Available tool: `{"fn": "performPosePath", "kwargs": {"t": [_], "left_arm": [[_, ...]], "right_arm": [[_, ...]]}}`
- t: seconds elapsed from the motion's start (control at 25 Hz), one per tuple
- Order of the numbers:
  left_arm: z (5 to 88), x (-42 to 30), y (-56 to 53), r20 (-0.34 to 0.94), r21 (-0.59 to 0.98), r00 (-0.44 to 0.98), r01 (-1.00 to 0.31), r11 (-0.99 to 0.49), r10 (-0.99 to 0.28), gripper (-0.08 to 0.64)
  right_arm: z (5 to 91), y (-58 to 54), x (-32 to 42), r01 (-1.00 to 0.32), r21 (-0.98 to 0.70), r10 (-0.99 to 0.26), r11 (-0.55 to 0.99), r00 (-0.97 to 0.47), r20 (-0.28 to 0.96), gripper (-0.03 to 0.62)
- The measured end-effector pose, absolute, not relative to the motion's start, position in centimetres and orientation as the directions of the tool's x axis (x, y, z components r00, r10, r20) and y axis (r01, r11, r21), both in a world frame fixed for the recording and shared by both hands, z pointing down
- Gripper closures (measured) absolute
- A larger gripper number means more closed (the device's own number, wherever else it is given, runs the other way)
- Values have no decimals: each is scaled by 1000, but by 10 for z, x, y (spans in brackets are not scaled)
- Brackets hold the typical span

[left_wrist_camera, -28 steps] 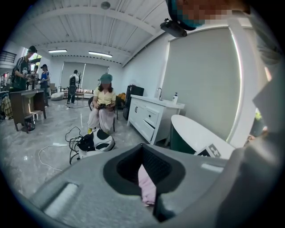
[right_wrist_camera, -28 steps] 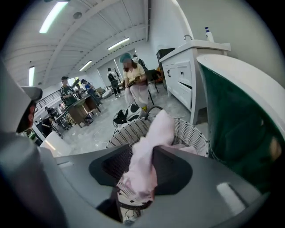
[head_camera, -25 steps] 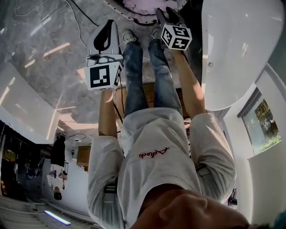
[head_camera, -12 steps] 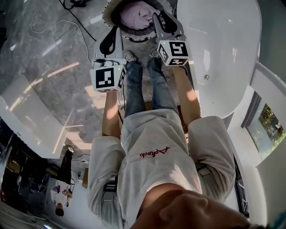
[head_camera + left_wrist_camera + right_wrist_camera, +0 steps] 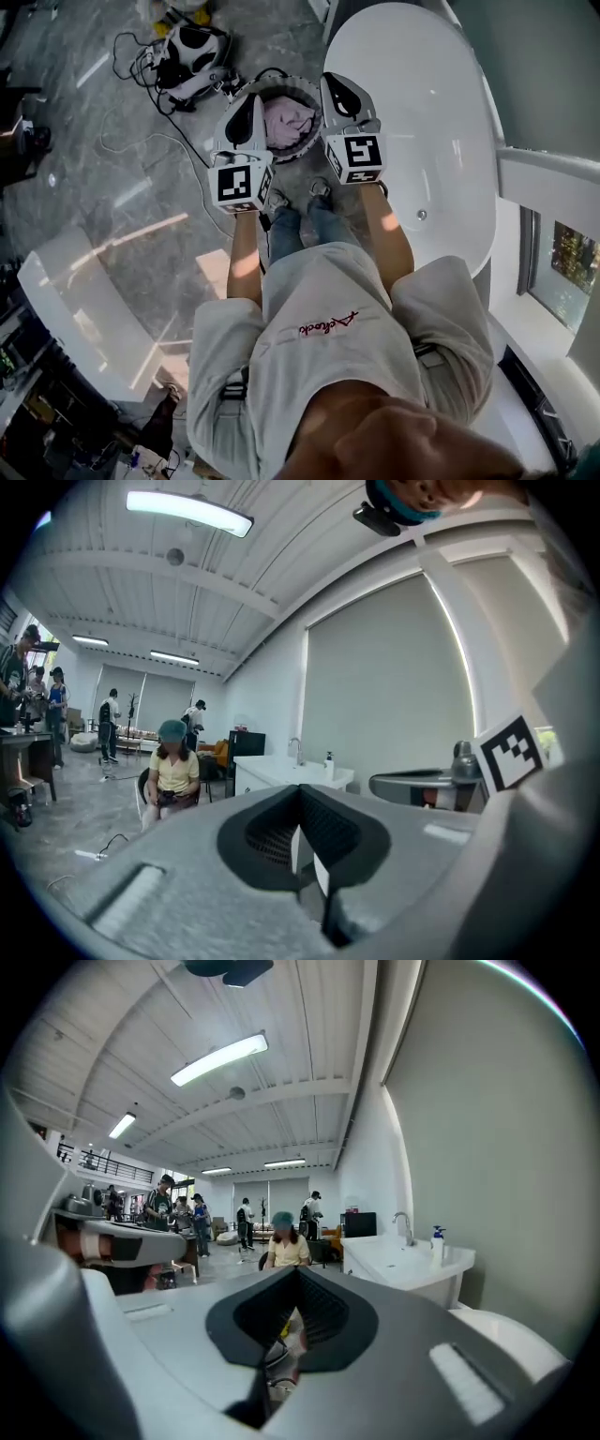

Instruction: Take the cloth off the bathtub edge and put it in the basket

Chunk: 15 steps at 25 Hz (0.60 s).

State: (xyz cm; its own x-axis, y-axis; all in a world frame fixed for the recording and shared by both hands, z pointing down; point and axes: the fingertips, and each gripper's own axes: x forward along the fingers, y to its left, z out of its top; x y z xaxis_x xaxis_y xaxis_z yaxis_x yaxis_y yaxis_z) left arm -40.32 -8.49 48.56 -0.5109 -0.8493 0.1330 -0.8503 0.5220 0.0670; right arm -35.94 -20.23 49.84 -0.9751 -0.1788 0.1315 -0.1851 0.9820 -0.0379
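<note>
**Item 1. Pink cloth, soft fabric, bunched.** It lies inside the basket, heaped, with no long axis to read. It is not on the tub edge.

**Item 2. Round basket with a dark perforated rim.** It stands on the grey marble floor, just beyond the person's feet. The tub is at its 3 o'clock, just beside it.

**Item 3. White oval bathtub.** No cloth shows on the part of its near edge that is in view.

**Item 4. Left gripper, grey two-jaw claw with marker cube.**
- The jaws are together with nothing between them.
- In the head view the cloth sits at about 4 o'clock from its tip.

**Item 5. Right gripper, same make.**
- The jaws have just been closing and now stand together. No cloth is between them.
- In the head view the cloth sits at about 8 o'clock from its tip.

**Relation of note.**
- The two claws flank the basket mouth in the head view, with the cloth between them.
- Both gripper views look out across the room rather than down, so the claws appear raised clear of the basket.
- Neither claw is plainly nearer the cloth.

**Judgement.** The placing looks complete, and no further reach toward the cloth seems called for.

**Item 6. White-and-black device with trailing cables.** It lies on the floor at 10 o'clock from the basket, well apart.
</note>
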Motion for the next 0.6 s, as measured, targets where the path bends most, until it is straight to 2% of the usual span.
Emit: {"fn": "performPosePath", "kwargs": {"t": [0.36, 0.6], "left_arm": [[438, -347, -139, 114, 63, -400, -911, 408, -910, 560], [410, -304, -205, 59, 49, -210, -976, 213, -976, 559]], "right_arm": [[453, -259, -263, -342, -66, -330, 938, -933, 141, 586], [423, -307, -194, -513, -29, -508, 858, -856, 97, 586]]}}
